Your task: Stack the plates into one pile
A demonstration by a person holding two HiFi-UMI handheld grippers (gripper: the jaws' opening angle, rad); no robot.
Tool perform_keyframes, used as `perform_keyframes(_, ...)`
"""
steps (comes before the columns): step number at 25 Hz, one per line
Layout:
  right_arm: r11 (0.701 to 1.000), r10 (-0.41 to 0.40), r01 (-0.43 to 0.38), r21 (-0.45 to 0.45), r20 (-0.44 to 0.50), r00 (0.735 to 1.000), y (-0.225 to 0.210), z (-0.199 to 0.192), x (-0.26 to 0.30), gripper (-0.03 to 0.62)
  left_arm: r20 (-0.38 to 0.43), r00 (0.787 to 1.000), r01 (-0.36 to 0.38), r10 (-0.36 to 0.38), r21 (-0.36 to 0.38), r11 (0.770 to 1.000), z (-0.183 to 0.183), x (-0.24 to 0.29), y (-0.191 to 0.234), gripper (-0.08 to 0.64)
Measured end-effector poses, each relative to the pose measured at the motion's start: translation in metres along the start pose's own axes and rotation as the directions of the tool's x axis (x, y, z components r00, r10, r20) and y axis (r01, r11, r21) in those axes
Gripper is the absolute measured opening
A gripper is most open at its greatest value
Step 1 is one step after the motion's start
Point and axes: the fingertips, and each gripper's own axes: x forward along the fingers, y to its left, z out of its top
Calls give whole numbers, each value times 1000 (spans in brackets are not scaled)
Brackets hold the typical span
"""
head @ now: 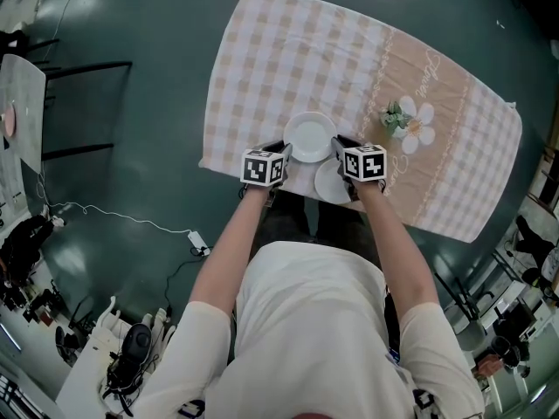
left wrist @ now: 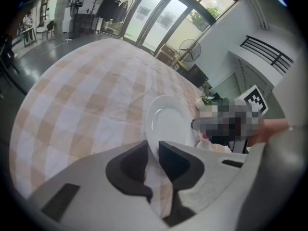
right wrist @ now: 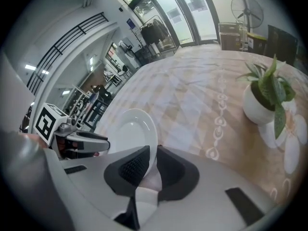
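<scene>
Plate [head: 309, 136] is pinched at opposite rims by left gripper [left wrist: 153, 155] and right gripper [right wrist: 153, 162] (probably for a level lift), second plate [head: 330, 186] just beside.

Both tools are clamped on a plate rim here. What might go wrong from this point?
1. The left tool and right tool each pinch just the thin rim of what looks like the same white plate; uneven lifting may twist it loose.
2. The second plate lies by the near edge of the tablecloth; a rough set-down might push it off.
3. The potted plant stands close to the right tool; a wide swing might knock it.
</scene>
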Motion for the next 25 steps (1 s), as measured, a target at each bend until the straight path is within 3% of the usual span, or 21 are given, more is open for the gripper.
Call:
perform_keyframes(11, 1000, -2, 4, -28, 69, 998, 3, 10, -33, 63, 17, 1000, 14, -14, 21, 1000, 1, -12, -27, 64)
perform_keyframes(16, 999, -21, 23, -27, 86, 996, -6, -2, -59, 63, 18, 999, 40, -41, 54, 998, -4, -14, -54, 63)
perform_keyframes(25, 999, -54, 54, 7, 55, 997, -26, -46, -87, 63, -48, 997, 73, -68, 102, 992, -33, -3, -91, 57)
